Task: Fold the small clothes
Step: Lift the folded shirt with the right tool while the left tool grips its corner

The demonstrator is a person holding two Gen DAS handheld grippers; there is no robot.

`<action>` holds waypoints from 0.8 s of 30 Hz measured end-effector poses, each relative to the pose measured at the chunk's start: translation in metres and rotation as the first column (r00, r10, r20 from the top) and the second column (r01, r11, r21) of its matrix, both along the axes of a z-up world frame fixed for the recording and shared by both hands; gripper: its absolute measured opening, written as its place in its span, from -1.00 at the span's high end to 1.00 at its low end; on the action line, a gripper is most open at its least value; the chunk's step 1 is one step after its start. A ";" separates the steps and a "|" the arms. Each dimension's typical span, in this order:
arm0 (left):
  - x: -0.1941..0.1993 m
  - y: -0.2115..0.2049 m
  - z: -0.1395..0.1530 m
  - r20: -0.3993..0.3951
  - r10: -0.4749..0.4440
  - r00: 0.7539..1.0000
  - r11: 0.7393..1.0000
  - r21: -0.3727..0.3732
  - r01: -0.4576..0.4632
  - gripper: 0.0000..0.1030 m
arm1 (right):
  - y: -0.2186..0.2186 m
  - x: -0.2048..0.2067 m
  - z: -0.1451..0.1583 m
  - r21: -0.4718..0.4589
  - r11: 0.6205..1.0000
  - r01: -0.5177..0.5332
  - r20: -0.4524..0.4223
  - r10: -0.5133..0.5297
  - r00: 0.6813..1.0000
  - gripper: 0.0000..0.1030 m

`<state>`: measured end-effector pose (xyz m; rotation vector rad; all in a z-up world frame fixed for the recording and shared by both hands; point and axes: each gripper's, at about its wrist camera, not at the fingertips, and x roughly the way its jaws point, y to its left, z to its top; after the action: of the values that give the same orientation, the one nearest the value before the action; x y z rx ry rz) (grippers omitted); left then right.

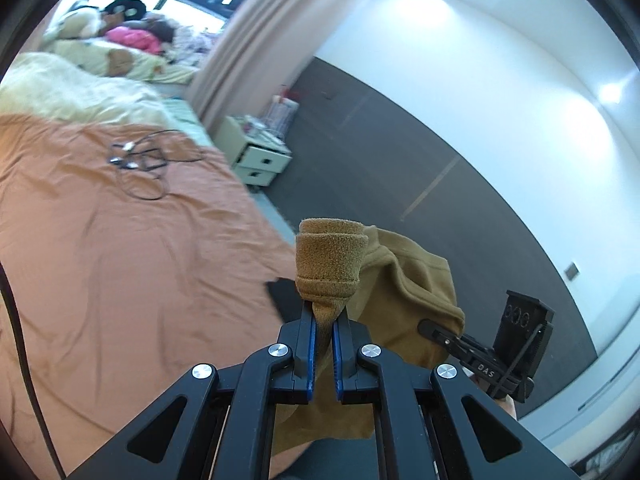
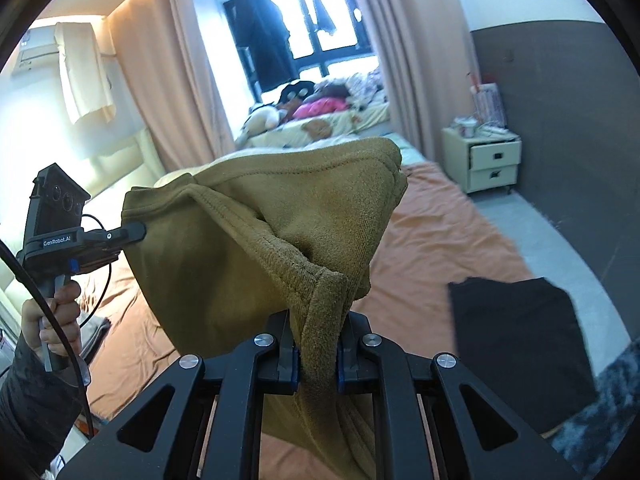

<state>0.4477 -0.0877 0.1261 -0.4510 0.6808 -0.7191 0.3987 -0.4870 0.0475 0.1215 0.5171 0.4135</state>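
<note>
Both the left tongs [image 1: 324, 322] and the right tongs [image 2: 316, 344] are clamped on the soft, light mustard-brown fleece garment's [image 2: 248, 248] hemmed edges, which look the surest holds.

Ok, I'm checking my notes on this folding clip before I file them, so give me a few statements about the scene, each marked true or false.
1. Both grippers are clamped on the same mustard-brown garment. True: the left gripper and the right gripper each pinch its fabric.
2. The garment lies flat on the bed. False: it hangs in the air between the grippers.
3. The orange bedsheet has a tangled black cable on it. True.
4. The bedside cabinet has its drawers pulled wide open. False: the drawers look closed.
5. A dark garment lies on the bed. True.
</note>
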 end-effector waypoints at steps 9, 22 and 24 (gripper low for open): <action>-0.007 -0.104 0.009 0.028 -0.132 0.991 0.991 0.031 0.132 0.87 | -0.069 -0.078 0.004 -0.019 0.996 0.088 0.044 -0.087 0.995 0.83; 0.016 -0.246 -0.036 -0.046 -0.319 0.947 0.947 0.009 0.320 0.87 | -0.114 -0.142 -0.007 -0.052 0.961 0.271 0.010 -0.271 0.963 0.83; 0.029 -0.257 -0.048 -0.072 -0.334 0.940 0.942 -0.001 0.335 0.87 | -0.113 -0.141 -0.008 -0.053 0.956 0.289 -0.004 -0.290 0.957 0.83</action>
<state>0.4769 -0.3451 0.0783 -0.3550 0.8395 -1.0236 0.2574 -0.6002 0.0392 0.1471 0.5125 0.1124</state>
